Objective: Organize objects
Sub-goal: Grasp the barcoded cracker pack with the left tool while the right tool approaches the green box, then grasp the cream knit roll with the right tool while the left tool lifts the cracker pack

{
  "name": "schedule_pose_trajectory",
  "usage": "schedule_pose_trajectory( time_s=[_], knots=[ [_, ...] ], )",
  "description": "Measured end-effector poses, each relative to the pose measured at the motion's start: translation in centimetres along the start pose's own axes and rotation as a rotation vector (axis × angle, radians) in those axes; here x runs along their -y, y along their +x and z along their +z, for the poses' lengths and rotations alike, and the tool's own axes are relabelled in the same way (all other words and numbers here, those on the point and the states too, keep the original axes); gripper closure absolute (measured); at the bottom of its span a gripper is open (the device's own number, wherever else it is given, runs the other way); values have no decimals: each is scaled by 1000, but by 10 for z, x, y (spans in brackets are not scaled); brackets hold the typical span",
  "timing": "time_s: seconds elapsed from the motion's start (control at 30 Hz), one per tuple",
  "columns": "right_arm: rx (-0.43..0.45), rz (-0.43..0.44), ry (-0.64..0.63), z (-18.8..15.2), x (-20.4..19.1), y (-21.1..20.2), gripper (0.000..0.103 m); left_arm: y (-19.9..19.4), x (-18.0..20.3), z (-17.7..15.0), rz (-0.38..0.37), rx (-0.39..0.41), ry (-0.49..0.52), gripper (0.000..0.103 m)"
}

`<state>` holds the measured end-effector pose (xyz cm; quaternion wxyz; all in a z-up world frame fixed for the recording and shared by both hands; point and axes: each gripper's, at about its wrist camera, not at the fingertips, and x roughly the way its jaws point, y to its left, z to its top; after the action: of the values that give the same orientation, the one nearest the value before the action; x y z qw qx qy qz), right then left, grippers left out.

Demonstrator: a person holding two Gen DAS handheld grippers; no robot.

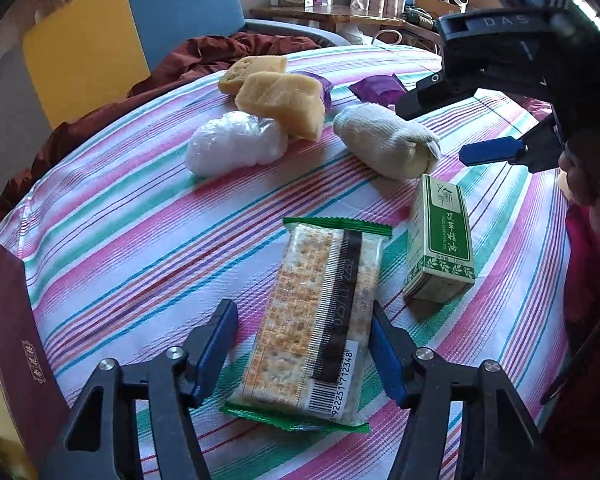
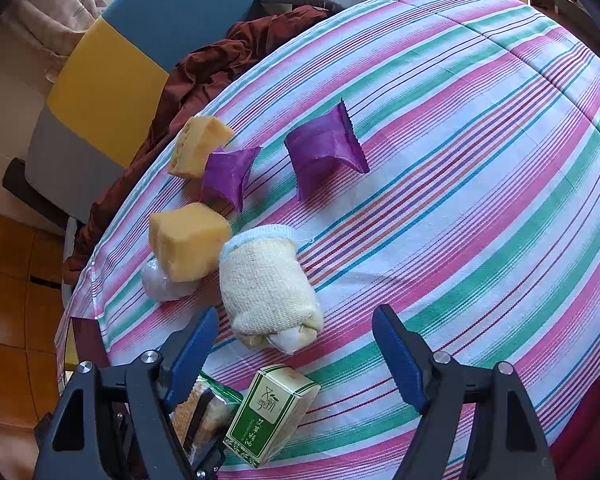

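Striped pink, green and white cloth (image 1: 140,220) over the bench, with a yellow and blue chair (image 1: 140,28) behind. Down near the front, between the two blue fingers of the left claw (image 1: 302,312): a flat pack of crackers in a see-through wrapper with green ends (image 1: 320,320), lying flat on the cloth. Left claw open wide around it, right finger at the pack's edge, left finger a bit apart, not squeezing yet. Probably light and stiff, but easy to crack inside and a bit slippery in that shiny wrapper, so best to pinch gently across the two long sides, near the middle. Just beside it, a small green and white cardboard box (image 1: 440,248), lying on its side. Right claw (image 2: 296,316) open wide too, holding nothing, hanging over the near end of a rolled-up cream sock (image 2: 268,284). Soft and squashy by the look of it, fine to grab around the fat middle. Counting now: one cracker pack, one green box, one sock, one white lump wrapped in clear plastic (image 1: 234,144), two yellow spongy blocks (image 1: 280,104) (image 1: 252,72), one of them touching the white lump, and two purple crinkly wrappers (image 2: 326,148) (image 2: 228,172) farther back. Eight things in all on the cloth, none sorted yet by the look of it.
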<state>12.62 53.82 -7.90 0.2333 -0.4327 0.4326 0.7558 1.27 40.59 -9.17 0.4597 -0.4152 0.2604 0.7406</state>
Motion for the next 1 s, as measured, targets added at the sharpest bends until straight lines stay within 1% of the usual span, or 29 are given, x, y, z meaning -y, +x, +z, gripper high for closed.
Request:
schedule_pose_trajectory(
  time_s=[0.03, 0.07, 0.13, 0.3, 0.43, 0.57, 0.7, 0.9, 1.0],
  knots=[
    [0, -4, -1, 0, 0, 0, 22, -3, 2, -3, -1, 16, 3, 57],
    [-1, -7, -2, 1, -1, 1, 22, -5, 5, -7, 13, 27, 4, 59],
    [1, -11, -4, 2, -1, 2, 22, -10, 10, -17, 37, 53, -4, 60],
    [17, -19, -11, 3, -4, 2, 22, -22, 11, -42, 46, 109, -36, 59],
    [41, -17, -17, 3, -6, 0, 22, -24, 14, -48, 49, 130, -39, 59],
    [96, 3, -48, 5, -14, -7, 22, -25, 16, -51, 57, 149, -29, 59],
    [121, -37, -126, 7, -31, -1, 22, -22, 12, -49, 44, 155, -37, 59],
    [93, -145, -244, 7, -50, 23, 22, -24, 9, -51, 21, 162, -52, 59],
    [75, -190, -270, 6, -51, 33, 22, -24, 8, -52, 18, 164, -54, 59]
  ],
)
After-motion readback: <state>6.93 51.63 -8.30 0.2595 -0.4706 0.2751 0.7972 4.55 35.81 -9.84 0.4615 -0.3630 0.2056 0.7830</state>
